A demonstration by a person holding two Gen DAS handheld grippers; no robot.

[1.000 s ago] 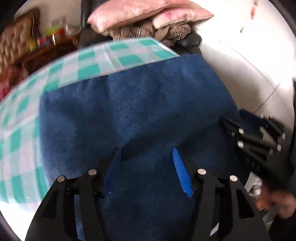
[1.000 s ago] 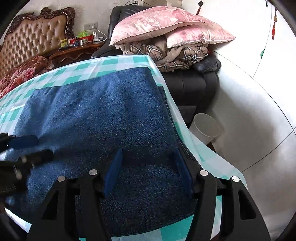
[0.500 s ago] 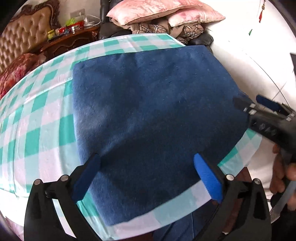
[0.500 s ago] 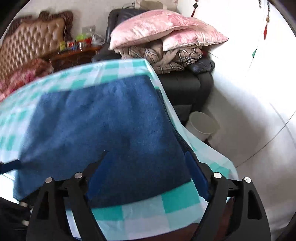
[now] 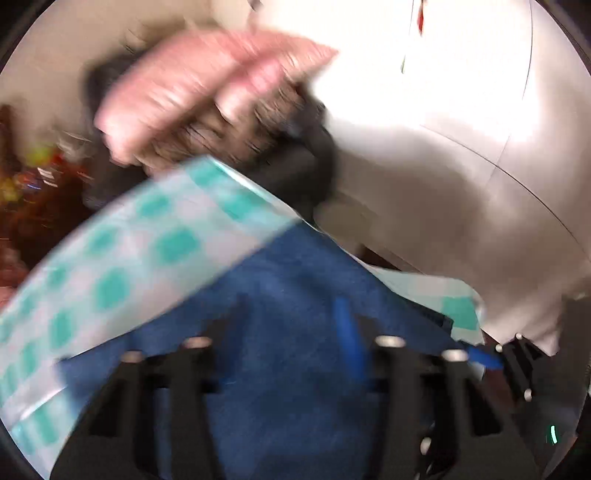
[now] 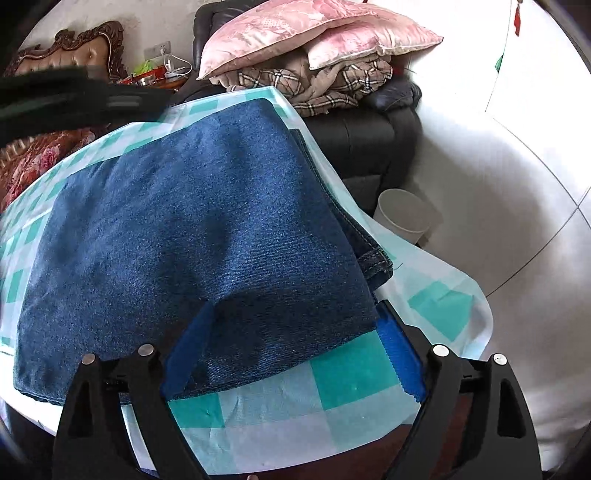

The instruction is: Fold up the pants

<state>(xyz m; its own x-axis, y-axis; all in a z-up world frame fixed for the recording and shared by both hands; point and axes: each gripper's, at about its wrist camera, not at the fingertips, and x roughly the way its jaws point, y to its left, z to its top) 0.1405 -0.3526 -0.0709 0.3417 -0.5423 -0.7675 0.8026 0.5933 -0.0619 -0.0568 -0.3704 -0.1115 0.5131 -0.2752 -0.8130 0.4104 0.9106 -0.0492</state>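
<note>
The blue denim pants (image 6: 192,229) lie folded in a flat rectangle on the green-and-white checked tablecloth (image 6: 343,373). My right gripper (image 6: 291,354) is open and empty, its blue pads at the near right corner of the pants. In the blurred left wrist view the pants (image 5: 295,362) fill the lower middle. My left gripper (image 5: 291,332) is low over them with its jaws apart and nothing between them. The right gripper's blue tip (image 5: 484,356) shows at that view's right edge.
Pink pillows (image 6: 314,33) and plaid blankets (image 6: 325,85) are piled on a black armchair (image 6: 369,140) behind the table. A white bin (image 6: 406,214) stands on the floor at the right. A carved headboard (image 6: 74,51) is at the back left.
My left gripper has swung fast to the right and down over the pants, with its jaws closer together. My right gripper has pulled back to the pants' near edge and opened.
</note>
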